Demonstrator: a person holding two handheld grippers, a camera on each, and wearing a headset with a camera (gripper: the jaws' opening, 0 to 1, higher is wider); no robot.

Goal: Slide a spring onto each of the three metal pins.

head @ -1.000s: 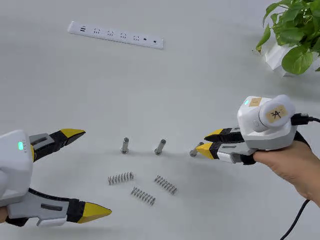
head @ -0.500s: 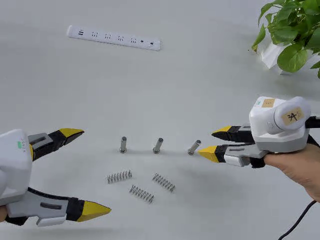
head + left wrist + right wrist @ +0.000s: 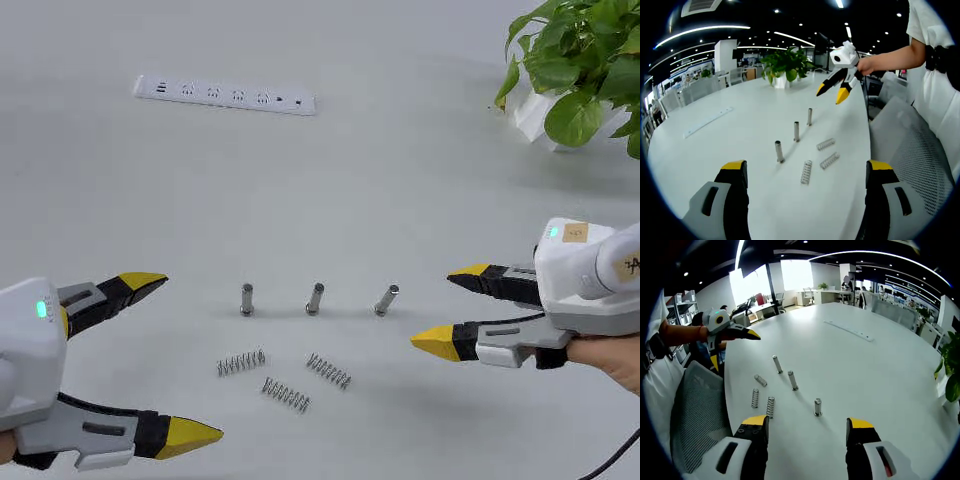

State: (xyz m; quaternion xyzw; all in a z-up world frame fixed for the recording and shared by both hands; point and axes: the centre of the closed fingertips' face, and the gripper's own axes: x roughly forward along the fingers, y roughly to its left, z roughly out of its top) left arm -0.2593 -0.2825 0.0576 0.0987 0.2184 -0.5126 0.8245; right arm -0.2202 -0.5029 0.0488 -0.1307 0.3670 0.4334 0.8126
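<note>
Three pins and three springs sit on a white office table; left gripper and right gripper jaws gape.

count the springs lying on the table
3 small coiled metal springs, all loose in front of the upright metal pins: left spring, middle spring nearest the person, right spring. None seems hidden.

No legible text, labels, brands or numbers.
</note>
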